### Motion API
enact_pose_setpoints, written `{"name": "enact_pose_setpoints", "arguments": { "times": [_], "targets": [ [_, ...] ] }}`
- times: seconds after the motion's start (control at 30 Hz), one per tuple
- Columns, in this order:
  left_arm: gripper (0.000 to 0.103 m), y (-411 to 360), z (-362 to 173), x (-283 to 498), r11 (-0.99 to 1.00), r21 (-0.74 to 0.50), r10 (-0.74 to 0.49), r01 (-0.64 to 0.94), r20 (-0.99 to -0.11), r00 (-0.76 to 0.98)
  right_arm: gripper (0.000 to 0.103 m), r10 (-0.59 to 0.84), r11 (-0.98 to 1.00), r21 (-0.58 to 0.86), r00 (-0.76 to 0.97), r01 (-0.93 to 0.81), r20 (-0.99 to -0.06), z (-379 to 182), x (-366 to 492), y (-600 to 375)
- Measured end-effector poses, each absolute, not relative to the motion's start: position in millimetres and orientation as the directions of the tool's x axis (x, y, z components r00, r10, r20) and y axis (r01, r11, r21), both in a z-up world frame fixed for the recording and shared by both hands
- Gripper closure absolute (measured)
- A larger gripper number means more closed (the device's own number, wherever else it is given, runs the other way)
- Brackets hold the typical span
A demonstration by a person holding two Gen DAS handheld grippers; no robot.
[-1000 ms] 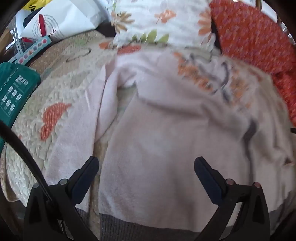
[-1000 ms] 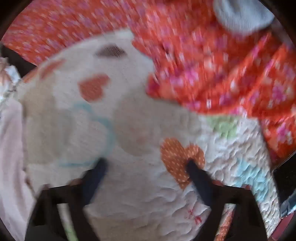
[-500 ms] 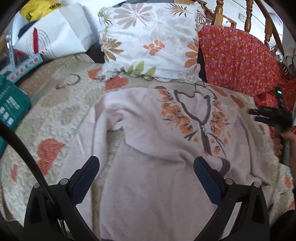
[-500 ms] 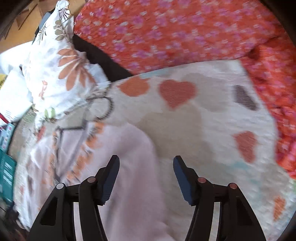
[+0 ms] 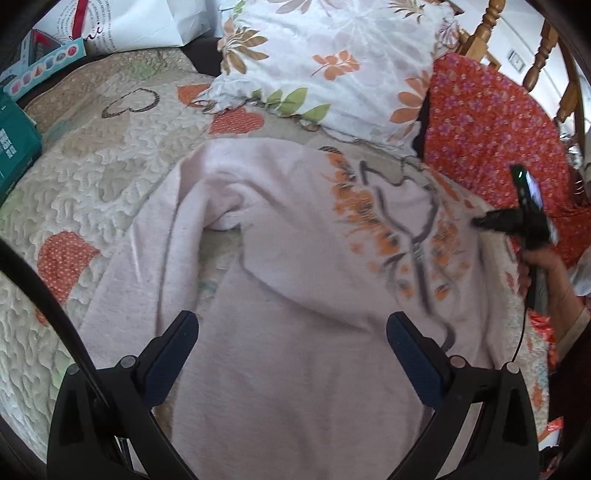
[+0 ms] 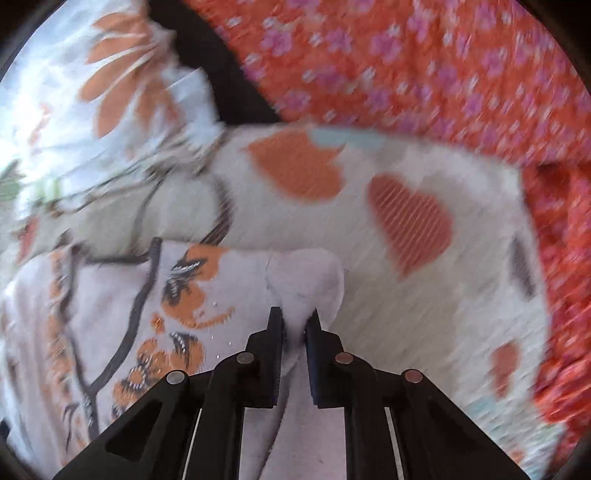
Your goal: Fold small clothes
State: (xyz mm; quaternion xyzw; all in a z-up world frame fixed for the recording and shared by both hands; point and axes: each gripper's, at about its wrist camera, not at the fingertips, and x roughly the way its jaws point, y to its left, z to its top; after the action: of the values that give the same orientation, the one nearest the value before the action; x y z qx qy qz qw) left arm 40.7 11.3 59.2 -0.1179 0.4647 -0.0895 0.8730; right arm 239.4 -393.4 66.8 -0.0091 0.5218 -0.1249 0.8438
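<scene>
A pale pink fleece top (image 5: 295,266) with an orange flower print and a dark zip lies spread on a quilted bedspread (image 5: 92,177). My left gripper (image 5: 291,343) hovers open above the top's lower body, nothing between its fingers. In the right wrist view my right gripper (image 6: 294,321) is shut on a bunched edge of the pink top (image 6: 306,280) beside the flower print. The right gripper (image 5: 517,221) also shows at the far right of the left wrist view, held by a hand (image 5: 543,266) at the top's right shoulder.
A white floral pillow (image 5: 325,66) and a red floral cushion (image 5: 491,129) lie at the head of the bed by a wooden headboard (image 5: 491,26). A green box (image 5: 14,144) and a white paper bag (image 5: 147,22) sit at the left.
My right gripper swept left across the quilt to the pink top and closed on its edge. The left gripper shifted a little and stayed open.
</scene>
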Motion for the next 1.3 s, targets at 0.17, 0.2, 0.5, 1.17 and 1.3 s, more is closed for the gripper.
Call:
{"name": "enact_pose_setpoints", "arguments": {
  "times": [0.17, 0.2, 0.5, 1.17, 1.3],
  "targets": [
    [0.001, 19, 57, 45, 0.956, -0.292, -0.262, 0.032, -0.796, 0.546, 0.096, -0.152, 0.968, -0.044, 0.435, 0.247, -0.888, 61, 239, -408],
    [0.001, 20, 58, 44, 0.955, -0.296, -0.264, 0.030, -0.794, 0.548, 0.095, -0.121, 0.969, -0.007, 0.455, 0.246, -0.882, 64, 230, -410],
    [0.001, 23, 66, 28, 0.952, -0.305, -0.270, 0.031, -0.786, 0.556, 0.062, 0.037, 0.952, 0.164, 0.435, 0.258, -0.900, 72, 38, -445],
    [0.001, 34, 72, -4, 0.967, -0.250, -0.174, -0.041, -0.774, 0.608, 0.098, -0.109, 0.877, 0.127, 0.449, 0.463, -0.887, 62, -163, -474],
    [0.001, 47, 75, -5, 0.960, -0.274, -0.178, -0.065, -0.769, 0.614, 0.094, -0.220, 0.836, 0.019, 0.366, 0.548, -0.904, 63, -164, -507]
  ]
}}
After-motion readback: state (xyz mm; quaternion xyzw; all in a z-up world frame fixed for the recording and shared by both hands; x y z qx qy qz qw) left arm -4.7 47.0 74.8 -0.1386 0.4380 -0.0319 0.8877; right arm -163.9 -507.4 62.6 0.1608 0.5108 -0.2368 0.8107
